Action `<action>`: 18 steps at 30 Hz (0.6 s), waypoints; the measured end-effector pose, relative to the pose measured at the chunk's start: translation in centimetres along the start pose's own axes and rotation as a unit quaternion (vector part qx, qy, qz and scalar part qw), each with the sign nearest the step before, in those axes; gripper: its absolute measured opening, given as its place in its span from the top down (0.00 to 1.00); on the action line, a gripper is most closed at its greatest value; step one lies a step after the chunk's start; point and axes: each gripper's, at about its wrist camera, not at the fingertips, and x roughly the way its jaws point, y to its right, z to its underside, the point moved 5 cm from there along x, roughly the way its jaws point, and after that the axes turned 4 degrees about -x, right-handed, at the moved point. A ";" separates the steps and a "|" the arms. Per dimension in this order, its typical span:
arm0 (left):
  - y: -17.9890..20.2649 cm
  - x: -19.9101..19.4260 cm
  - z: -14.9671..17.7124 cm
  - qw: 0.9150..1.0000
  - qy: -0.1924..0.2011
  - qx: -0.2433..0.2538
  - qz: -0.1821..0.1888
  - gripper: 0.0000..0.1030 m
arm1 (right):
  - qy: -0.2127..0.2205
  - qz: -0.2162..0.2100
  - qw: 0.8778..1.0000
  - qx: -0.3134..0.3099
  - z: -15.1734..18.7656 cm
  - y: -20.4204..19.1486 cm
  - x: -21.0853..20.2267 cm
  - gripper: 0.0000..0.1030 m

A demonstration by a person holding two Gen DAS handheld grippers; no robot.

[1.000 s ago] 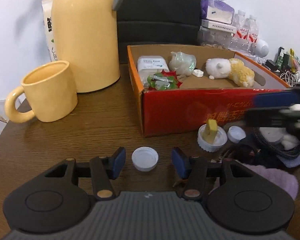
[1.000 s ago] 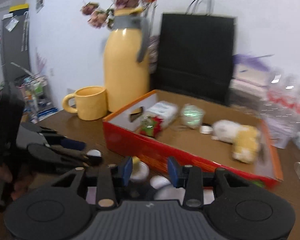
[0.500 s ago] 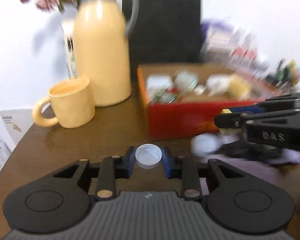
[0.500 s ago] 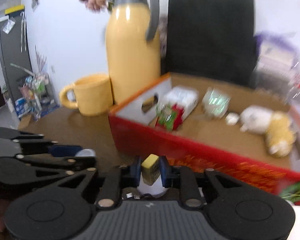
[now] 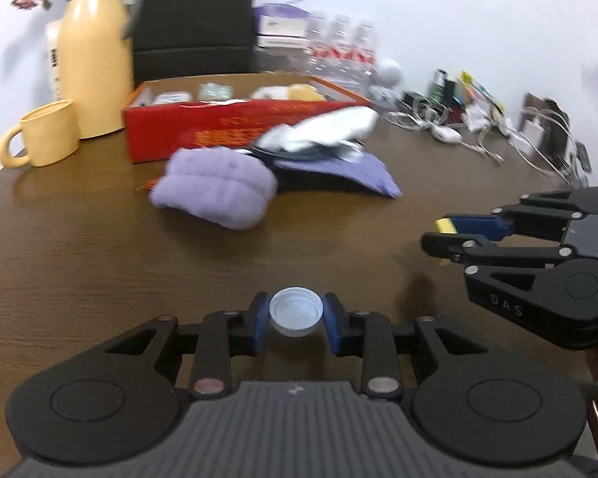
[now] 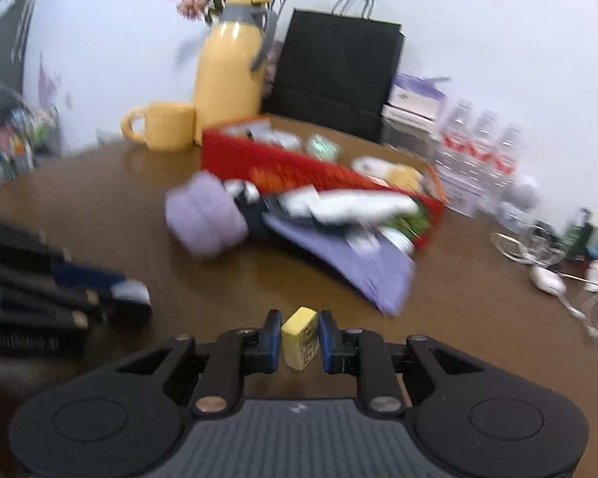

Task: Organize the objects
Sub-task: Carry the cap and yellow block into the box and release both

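My left gripper is shut on a white bottle cap and holds it above the brown table. My right gripper is shut on a small yellow block. The right gripper also shows in the left wrist view at the right, with the yellow block's tip peeking out. The left gripper shows blurred in the right wrist view at the left. The red cardboard box with several small items stands far ahead.
A folded purple towel, a purple cloth and white wrapping lie before the box. A yellow mug and yellow thermos stand at the left. Cables and chargers and water bottles crowd the right.
Both grippers closed on their objects, the left on the cap and the right on the yellow block, then pulled back from the box toward the near side of the table.
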 end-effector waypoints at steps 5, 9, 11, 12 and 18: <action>0.4 -0.2 0.6 1.000 0.000 0.001 -0.007 0.55 | 0.027 -0.015 0.999 0.026 0.8 0.3 -1.4 0.77; 0.4 -0.5 1.0 1.000 -0.005 0.003 -0.017 0.54 | 0.042 -0.038 0.998 0.038 0.9 -0.1 -2.1 0.72; 0.6 -0.5 1.3 1.000 -0.009 0.004 -0.012 0.54 | 0.022 -0.035 0.997 0.059 1.6 0.5 -1.5 0.71; 0.6 -0.5 1.4 1.000 -0.011 0.004 -0.011 0.54 | 0.012 -0.037 0.997 0.073 2.1 0.8 -1.2 0.71; 0.7 0.0 1.4 1.000 -0.007 0.003 -0.018 0.53 | 0.005 -0.069 0.993 0.100 3.2 0.6 -0.8 0.61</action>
